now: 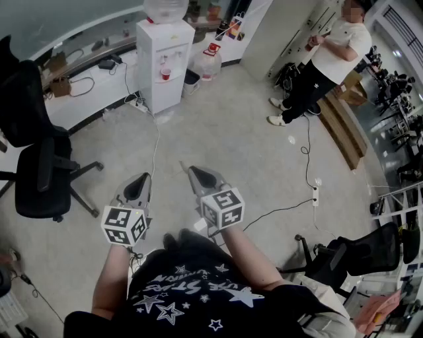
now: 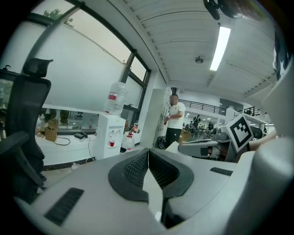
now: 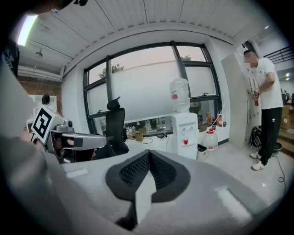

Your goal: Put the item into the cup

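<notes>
The person is holding both tools out over the floor in the lower centre of the head view. The left gripper (image 1: 146,177) is sitting left of centre with its jaws pressed together tip to tip, and nothing is lying between them. The right gripper (image 1: 188,169) is sitting just beside it, to the right. Its jaws are likewise closed on each other with nothing clamped.

The red cup (image 1: 166,72) is standing in the tap recess of the white water dispenser (image 1: 153,82), in the upper part of the frame left of centre and well apart from both grippers. A clear water bottle (image 1: 165,9) is sitting upside down on top of the dispenser. A spare water jug (image 1: 207,63) is standing on the floor just to the right of it. No view is showing which thing is the item meant for the cup.

A black office chair (image 1: 36,165) is standing at the left edge. A second person (image 1: 324,63) in a white shirt and dark trousers is standing in the upper right, well apart from the grippers
</notes>
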